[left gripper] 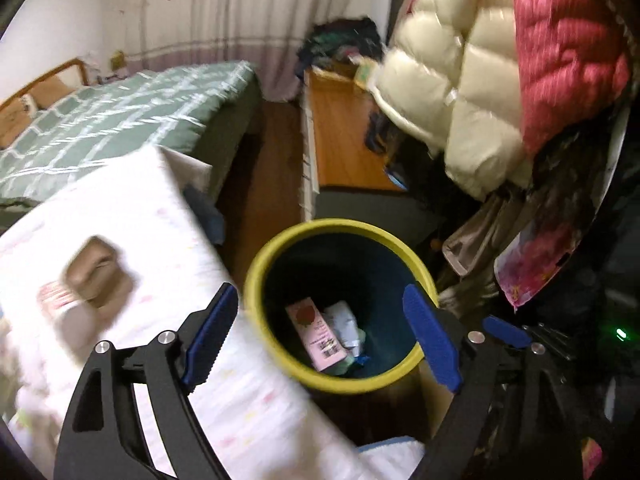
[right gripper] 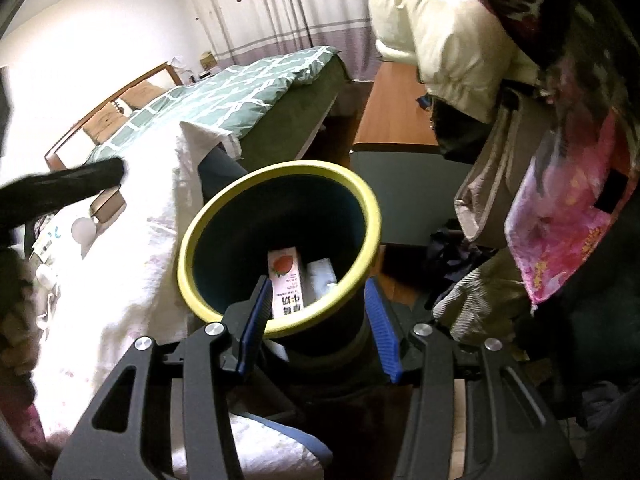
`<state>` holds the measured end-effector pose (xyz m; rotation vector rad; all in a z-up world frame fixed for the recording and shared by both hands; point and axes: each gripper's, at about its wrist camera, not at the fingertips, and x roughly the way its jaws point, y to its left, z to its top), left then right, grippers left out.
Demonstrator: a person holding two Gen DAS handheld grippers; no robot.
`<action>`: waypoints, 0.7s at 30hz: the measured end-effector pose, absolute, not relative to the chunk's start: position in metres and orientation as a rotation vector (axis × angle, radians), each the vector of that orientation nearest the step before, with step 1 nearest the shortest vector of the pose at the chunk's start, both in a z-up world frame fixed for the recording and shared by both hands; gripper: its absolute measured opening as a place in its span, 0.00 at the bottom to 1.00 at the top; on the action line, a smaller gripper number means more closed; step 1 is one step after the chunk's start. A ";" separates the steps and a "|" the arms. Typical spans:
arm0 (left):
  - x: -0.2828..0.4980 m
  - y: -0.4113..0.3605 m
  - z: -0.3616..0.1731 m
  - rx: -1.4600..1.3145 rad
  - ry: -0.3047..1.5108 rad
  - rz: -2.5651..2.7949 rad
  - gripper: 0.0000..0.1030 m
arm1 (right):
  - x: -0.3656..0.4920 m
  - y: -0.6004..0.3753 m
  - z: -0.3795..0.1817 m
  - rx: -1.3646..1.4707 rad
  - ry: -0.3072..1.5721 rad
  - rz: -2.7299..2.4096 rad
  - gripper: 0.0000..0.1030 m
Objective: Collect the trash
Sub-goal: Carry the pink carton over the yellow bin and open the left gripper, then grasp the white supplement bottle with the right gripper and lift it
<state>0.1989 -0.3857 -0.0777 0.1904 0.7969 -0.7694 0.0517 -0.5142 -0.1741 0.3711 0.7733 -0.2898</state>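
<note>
Both tools, left and right, gape above our yellow-rimmed bin holding a pink carton; only ours on the right shows its strawberry print.

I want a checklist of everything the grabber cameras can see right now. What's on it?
Surface: white patterned cloth over a table beside the bin.
Job's things: yellow-rimmed bin holds a pink carton and white wrappers.
Clutter: brown box, blurred, and a small red-and-white item on the cloth.
Grippers: left gripper open and empty above the bin; right gripper open, its fingers either side of the bin's near edge.
Cables: nothing seen.
Surroundings: green bed, curtains, cream puffer jacket, red puffer jacket.
</note>
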 end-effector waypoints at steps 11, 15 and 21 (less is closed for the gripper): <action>0.158 -0.168 -0.046 0.080 0.684 -0.380 0.88 | 0.127 -0.428 -0.164 0.265 0.805 -0.030 0.45; 0.148 -0.110 -0.047 0.014 0.690 -0.297 0.89 | 0.164 -0.378 -0.159 0.185 0.815 0.095 0.45; 0.147 -0.067 -0.066 -0.043 0.728 -0.253 0.89 | 0.221 -0.333 -0.150 0.119 0.802 0.141 0.45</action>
